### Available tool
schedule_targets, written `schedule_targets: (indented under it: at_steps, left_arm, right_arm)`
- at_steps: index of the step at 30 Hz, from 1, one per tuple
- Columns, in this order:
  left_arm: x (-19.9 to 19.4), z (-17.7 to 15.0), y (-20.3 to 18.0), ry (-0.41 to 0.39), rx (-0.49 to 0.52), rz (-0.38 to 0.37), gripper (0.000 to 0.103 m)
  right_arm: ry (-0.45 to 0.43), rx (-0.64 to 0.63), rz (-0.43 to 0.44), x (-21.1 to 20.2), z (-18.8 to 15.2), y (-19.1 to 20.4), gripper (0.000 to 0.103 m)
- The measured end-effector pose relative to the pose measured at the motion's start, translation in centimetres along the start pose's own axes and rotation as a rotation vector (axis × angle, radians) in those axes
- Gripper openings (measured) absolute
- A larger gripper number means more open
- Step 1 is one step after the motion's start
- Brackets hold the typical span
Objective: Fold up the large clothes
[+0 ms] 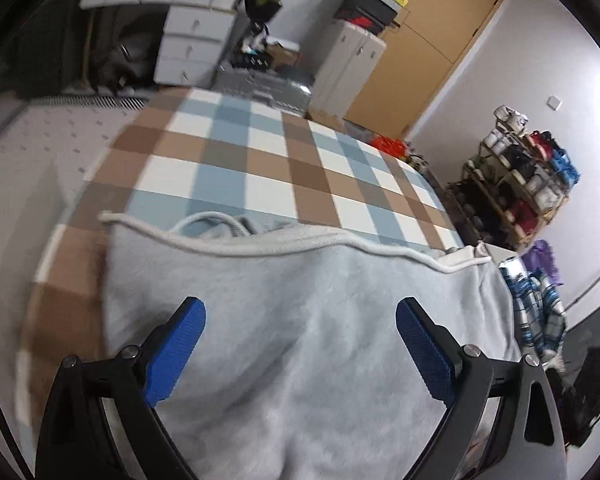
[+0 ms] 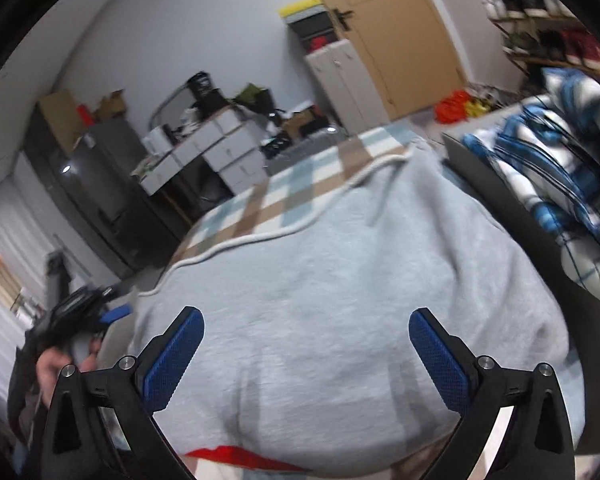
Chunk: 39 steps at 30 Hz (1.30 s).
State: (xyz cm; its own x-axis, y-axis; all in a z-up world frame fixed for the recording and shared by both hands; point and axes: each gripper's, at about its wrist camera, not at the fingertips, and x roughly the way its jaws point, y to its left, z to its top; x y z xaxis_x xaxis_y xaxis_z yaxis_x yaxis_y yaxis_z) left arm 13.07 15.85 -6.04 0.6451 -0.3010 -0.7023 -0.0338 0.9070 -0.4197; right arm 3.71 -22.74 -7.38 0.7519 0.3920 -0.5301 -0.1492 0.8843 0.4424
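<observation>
A pale grey-blue fleece garment [image 1: 300, 320] with a white corded edge [image 1: 260, 246] lies spread on a bed with a brown, blue and white checked cover [image 1: 260, 160]. My left gripper [image 1: 300, 312] hovers over it, open, blue pads [image 1: 180, 344] wide apart with nothing between them. In the right wrist view the same garment [image 2: 340, 280] fills the middle, and my right gripper [image 2: 306, 322] is open above it too. At the far left of that view a hand holds the left gripper [image 2: 80, 308] beside the garment's edge. A red strip [image 2: 236, 456] shows under the garment's near hem.
A blue, white and black patterned cloth [image 1: 536, 312] lies at the bed's right side, seen also as a heap [image 2: 560, 184]. Beyond the bed stand white drawers [image 1: 192, 36], a white cabinet [image 1: 348, 68], a wooden door [image 1: 428, 40] and a shoe rack [image 1: 520, 176].
</observation>
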Motion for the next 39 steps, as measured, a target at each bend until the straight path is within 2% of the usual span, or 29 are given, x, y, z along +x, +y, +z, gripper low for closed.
schedule_targets:
  at_steps: [3, 8, 12, 15, 20, 23, 25, 26, 29, 31, 33, 35, 37, 39]
  left_arm:
    - [3.2, 0.2, 0.0, 0.113, 0.027, 0.06, 0.094]
    - [4.2, -0.6, -0.3, 0.13, 0.105, 0.126, 0.093]
    - [5.1, -1.4, 0.1, 0.144, 0.166, 0.17, 0.094]
    - [4.7, -1.3, 0.6, 0.14, 0.151, 0.155, 0.095]
    - [1.2, -1.5, 0.5, 0.057, 0.119, 0.156, 0.095]
    - [-1.8, -3.2, 0.6, 0.068, 0.094, 0.02, 0.095]
    - [-2.7, -4.4, 1.4, 0.093, 0.059, 0.024, 0.095]
    - [-2.9, -4.9, 1.8, 0.1, 0.037, 0.024, 0.095]
    - [-1.9, -6.1, 2.8, 0.198, -0.024, 0.024, 0.095]
    - [-1.0, -6.6, 2.7, 0.233, 0.012, 0.083, 0.095]
    - [-0.1, -6.8, 2.5, 0.255, 0.037, 0.1, 0.095]
    - [0.2, -6.9, 2.3, 0.24, 0.066, 0.118, 0.096]
    - [0.4, -7.1, 1.8, 0.23, 0.094, 0.129, 0.101]
    - [0.6, -7.5, 1.1, 0.224, 0.153, 0.18, 0.101]
  right_arm:
    - [0.01, -0.032, 0.017, 0.3, -0.1, 0.8, 0.103]
    - [0.053, -0.038, 0.053, 1.8, -0.2, 0.8, 0.103]
    - [0.078, -0.073, 0.034, 2.6, -0.2, 0.7, 0.103]
    - [0.103, -0.062, 0.02, 2.9, -0.4, 0.4, 0.103]
    - [0.075, -0.026, 0.006, 1.8, -0.5, -0.5, 0.103]
    - [0.056, 0.01, 0.004, 1.0, -0.4, -1.3, 0.103]
    - [0.058, 0.031, -0.006, 0.8, -0.5, -1.8, 0.103]
    - [0.069, 0.037, -0.003, 0.9, -0.6, -2.0, 0.103]
    - [0.097, 0.053, 0.021, 1.2, -0.9, -2.1, 0.103]
    - [0.121, 0.07, 0.038, 1.6, -1.1, -2.2, 0.103]
    - [0.157, 0.083, 0.055, 2.3, -1.3, -2.3, 0.103]
    - [0.224, 0.097, 0.063, 3.6, -1.7, -2.5, 0.103]
    - [0.301, 0.107, 0.046, 5.0, -2.4, -2.9, 0.103]
    - [0.302, 0.055, 0.029, 5.2, -2.7, -2.6, 0.103]
